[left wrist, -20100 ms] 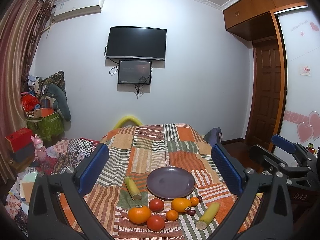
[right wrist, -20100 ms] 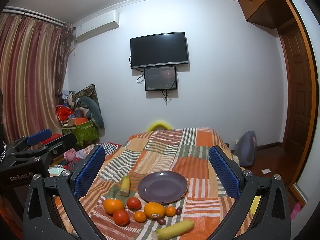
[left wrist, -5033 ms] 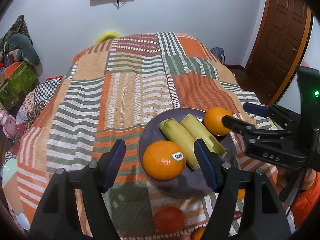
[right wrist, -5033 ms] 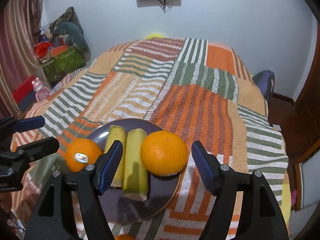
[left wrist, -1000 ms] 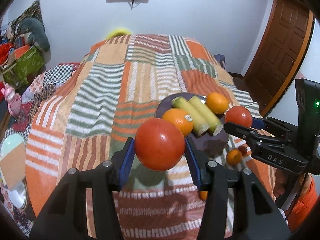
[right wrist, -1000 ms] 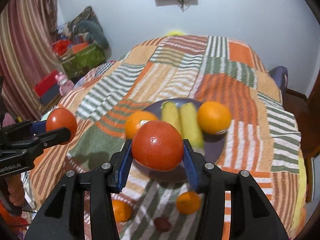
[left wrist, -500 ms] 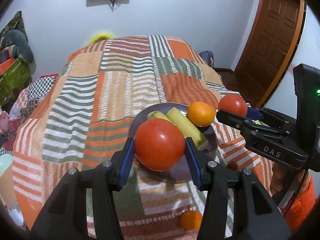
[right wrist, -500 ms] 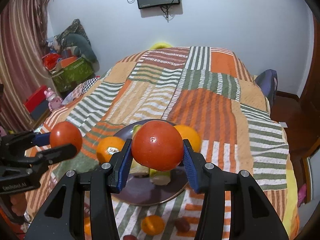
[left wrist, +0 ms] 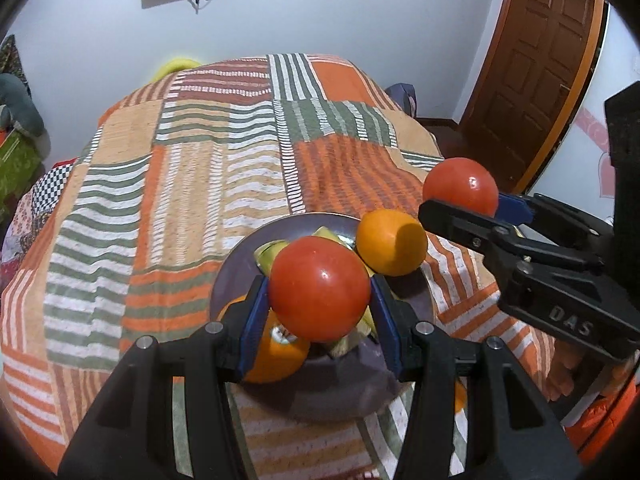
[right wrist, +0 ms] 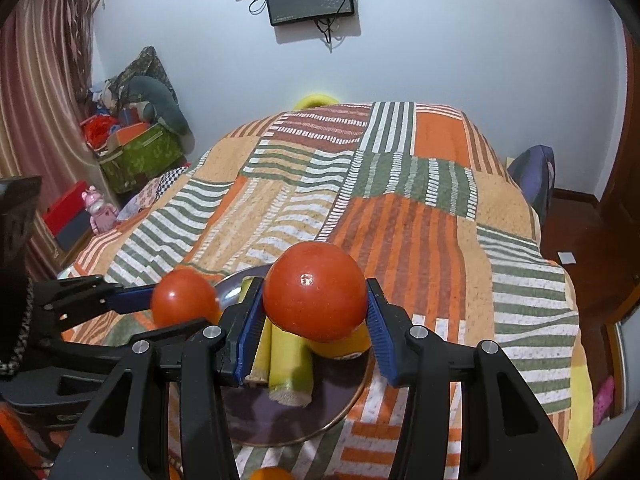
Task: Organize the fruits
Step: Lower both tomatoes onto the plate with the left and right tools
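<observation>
Left claw [left wrist: 319, 304] grips a tomato [left wrist: 319, 288] btwn its blue pads, pads pressed on both sides. Tomato is round, smooth, glossy red w/ a small light glint on top. It hangs over the plate [left wrist: 236, 264], just above the fruit there.

Right claw [right wrist: 314, 312] clamps a second tomato [right wrist: 315, 291], same look: red-orange, shiny skin, one bright spot. It sits above the plate's far side as that claw sees it.

Under the claws, the dark purple plate w/ a thin bright rim [right wrist: 352, 404] lies on the bed's striped patchwork quilt [left wrist: 180, 168]. On it: two pale yellow-green banana pieces [right wrist: 290, 360] side by side w/ cut ends, an orange w/ a sticker [left wrist: 276, 350] below the left claw, another orange [left wrist: 391, 242] just beyond, toward the right claw. A small orange [right wrist: 272, 473] lies on the quilt near the plate's close edge.
</observation>
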{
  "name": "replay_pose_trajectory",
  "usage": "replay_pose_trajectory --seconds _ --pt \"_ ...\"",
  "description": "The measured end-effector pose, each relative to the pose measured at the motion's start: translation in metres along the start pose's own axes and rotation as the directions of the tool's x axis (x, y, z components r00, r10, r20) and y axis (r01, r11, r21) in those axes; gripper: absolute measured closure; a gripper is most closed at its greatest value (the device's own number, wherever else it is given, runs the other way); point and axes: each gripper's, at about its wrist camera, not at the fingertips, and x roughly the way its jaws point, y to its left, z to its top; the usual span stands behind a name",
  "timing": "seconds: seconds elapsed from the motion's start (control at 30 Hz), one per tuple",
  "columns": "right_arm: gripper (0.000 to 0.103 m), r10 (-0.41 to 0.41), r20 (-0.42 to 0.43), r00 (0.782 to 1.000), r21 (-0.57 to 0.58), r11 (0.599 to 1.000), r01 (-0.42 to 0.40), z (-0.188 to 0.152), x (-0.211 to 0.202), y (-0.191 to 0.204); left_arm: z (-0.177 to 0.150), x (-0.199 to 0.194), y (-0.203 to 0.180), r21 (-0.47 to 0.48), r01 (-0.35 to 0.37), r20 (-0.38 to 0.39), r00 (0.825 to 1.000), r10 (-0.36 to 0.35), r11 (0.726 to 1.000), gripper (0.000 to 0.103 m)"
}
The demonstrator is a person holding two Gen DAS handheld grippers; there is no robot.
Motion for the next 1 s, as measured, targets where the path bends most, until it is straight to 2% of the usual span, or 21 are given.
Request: replay_pose_trajectory --seconds 0.13,0.3,0.53,0.6,0.67,0.7,0.8,1.0 --pt "0.058 -0.003 -0.009 1.000 0.009 1.000 0.003 -0.002 0.005 -0.007 0.006 0.019 -0.003 0.004 0.009 -0.024 1.000 -0.009 1.000 0.053" --pt "0.058 -0.008 -0.025 1.000 0.018 1.000 0.008 -0.007 0.008 -0.016 0.007 0.044 -0.003 0.012 -0.013 -0.055 0.998 0.013 1.000 0.053" --pt "0.058 -0.001 -0.025 1.000 0.018 1.000 0.002 -0.009 0.005 -0.019 0.009 0.050 -0.008 0.049 -0.042 -0.038 0.998 0.043 0.998 0.052" --pt "0.058 0.006 -0.025 1.000 0.017 1.000 -0.006 -0.010 0.004 -0.018 0.009 0.046 -0.009 0.056 -0.026 -0.036 0.999 0.028 0.998 0.051" --pt "0.058 0.011 -0.027 1.000 0.012 1.000 -0.011 -0.011 0.004 -0.017 0.009 0.038 -0.010 0.062 -0.027 -0.017 0.999 0.028 0.998 0.042" --pt "0.058 0.013 -0.028 1.000 0.009 1.000 -0.013 -0.012 0.003 -0.016 0.008 0.034 -0.010 0.066 -0.035 -0.001 0.999 0.035 0.997 0.041" --pt "0.058 0.024 -0.036 0.999 0.004 1.000 -0.023 -0.013 0.005 -0.013 0.005 0.019 -0.008 0.082 -0.064 0.029 0.998 0.062 0.995 0.041" --pt "0.058 0.053 -0.076 0.996 -0.012 0.998 -0.054 -0.020 0.015 0.000 -0.006 -0.005 0.011 0.040 -0.094 0.042 0.995 0.093 0.995 0.041"
